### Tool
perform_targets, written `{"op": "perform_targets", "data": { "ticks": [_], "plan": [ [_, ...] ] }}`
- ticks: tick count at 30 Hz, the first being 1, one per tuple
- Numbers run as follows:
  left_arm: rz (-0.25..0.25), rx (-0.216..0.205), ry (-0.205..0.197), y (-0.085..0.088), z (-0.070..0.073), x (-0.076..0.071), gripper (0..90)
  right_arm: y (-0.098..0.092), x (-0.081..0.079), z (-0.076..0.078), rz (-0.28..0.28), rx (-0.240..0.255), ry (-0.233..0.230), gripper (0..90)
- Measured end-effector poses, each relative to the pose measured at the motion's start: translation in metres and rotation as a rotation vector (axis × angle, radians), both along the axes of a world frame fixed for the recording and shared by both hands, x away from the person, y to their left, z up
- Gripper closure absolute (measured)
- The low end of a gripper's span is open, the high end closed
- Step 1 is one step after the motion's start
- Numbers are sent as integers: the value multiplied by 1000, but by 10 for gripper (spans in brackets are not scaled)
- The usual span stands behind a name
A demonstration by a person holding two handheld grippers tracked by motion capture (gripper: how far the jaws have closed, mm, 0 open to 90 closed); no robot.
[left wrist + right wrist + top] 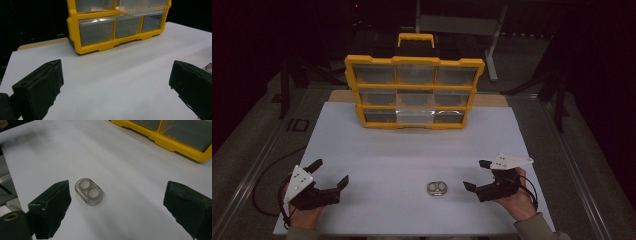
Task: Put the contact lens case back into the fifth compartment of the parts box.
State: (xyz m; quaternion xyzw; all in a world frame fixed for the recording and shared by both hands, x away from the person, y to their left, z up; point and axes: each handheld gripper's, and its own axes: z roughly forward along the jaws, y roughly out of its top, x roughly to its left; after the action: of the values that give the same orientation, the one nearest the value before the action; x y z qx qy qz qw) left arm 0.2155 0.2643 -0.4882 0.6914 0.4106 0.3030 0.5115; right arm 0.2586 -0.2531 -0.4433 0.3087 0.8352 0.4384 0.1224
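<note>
A white table [412,150] is carrying a yellow drawer organiser [414,92] that is standing upright at its far edge, its clear drawers facing the person; the middle drawer of the bottom row [414,117] is sticking out slightly toward the near side. A small clear oval case [437,188] with two round wells is lying flat on the near part of the table, a little right of centre. The right gripper [477,175] is resting in the person's right hand [517,200] at the near right, its jaws spread wide and pointing left toward the case, which is lying just to the left of the jaw tips and not touching them. In the right gripper view the case [88,191] is sitting close beside the left-hand jaw and well apart from the other, ahead of the jaws rather than between them. The left gripper [329,173] is lying at the near left in the person's left hand [304,216], jaws likewise spread wide and holding nothing, well apart from the case. In the left gripper view the jaws are framing bare table, with the organiser [112,27] standing beyond them
</note>
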Motion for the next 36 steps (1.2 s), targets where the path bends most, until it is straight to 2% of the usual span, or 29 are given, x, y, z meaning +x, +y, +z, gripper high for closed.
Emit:
{"op": "perform_targets", "data": {
  "ticks": [9, 21, 36],
  "plan": [
    [3, 8, 1, -1, 0, 0, 2, 9, 3, 2, 20, -12, 7, 72],
    [2, 10, 2, -1, -1, 0, 2, 30, 9, 1, 75, -31, 12, 73],
    [2, 18, 2, -2, -1, 0, 2, 54, 15, -4, 141, -64, 42, 73]
  ]
}}
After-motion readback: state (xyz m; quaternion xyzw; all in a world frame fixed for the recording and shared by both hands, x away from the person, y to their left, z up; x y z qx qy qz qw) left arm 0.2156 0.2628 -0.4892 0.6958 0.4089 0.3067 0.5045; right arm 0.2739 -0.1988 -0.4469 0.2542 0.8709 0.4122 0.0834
